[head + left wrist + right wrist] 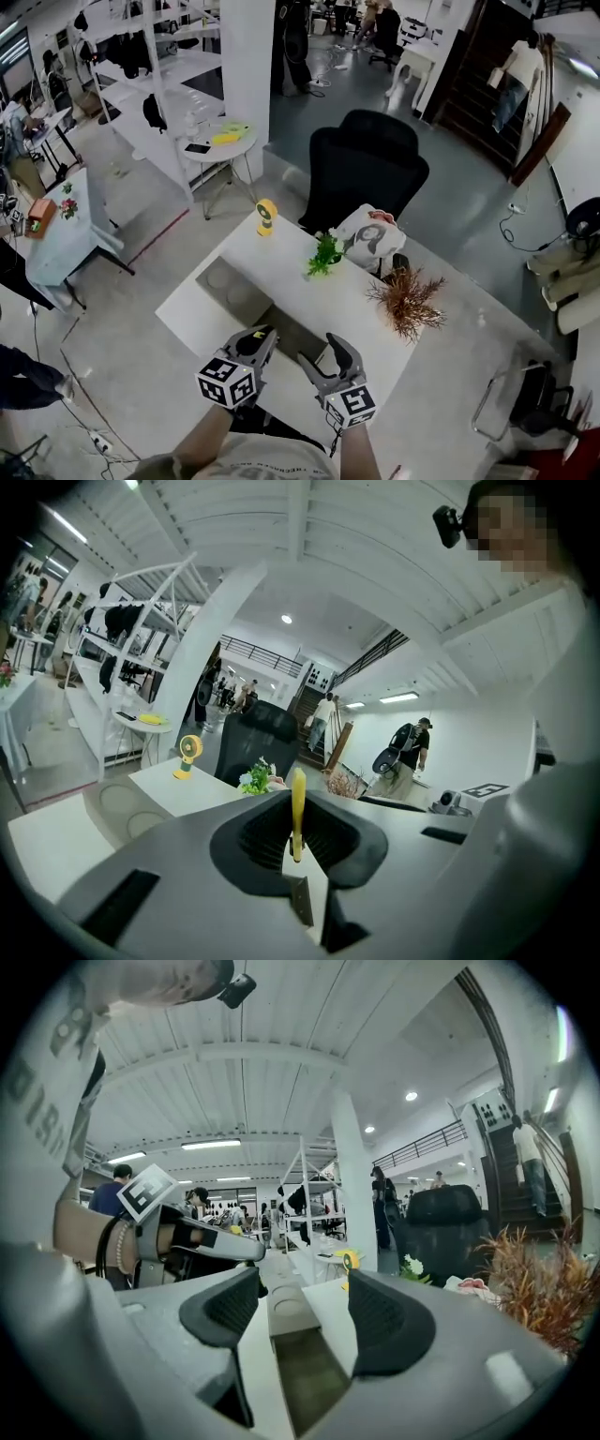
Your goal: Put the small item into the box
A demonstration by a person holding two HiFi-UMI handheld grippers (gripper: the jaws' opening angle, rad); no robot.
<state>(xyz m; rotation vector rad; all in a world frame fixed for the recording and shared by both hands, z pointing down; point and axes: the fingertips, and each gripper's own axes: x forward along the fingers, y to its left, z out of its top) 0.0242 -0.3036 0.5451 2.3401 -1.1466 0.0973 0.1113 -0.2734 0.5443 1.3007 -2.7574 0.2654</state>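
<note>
One grey box (236, 289) lies on the white table (309, 291), at 8 o'clock from the green plant (325, 253). Its far section carries two round recesses. Its near section is a darker open compartment (305, 1372) that shows only its own floor. The small item, a thin yellow strip (297, 808), is outside the box: it stands on edge between the jaws of the left gripper (268, 333).

Left gripper: jaws almost together, pads clamped on the yellow strip from both sides. In the head view the tips lie over the 9 o'clock edge of the open compartment; contact with the box cannot be determined.

Right gripper (323, 356): jaws wide apart, nothing between the pads. Its own view looks through the gap onto the open compartment. It sits at 3 o'clock of the left gripper, just beside it.

Also on the table: a yellow fan (266, 217) at 10 o'clock from the plant, a printed cushion (368, 239) at 2 o'clock, a dried brown plant (408, 302) at 4 o'clock
</note>
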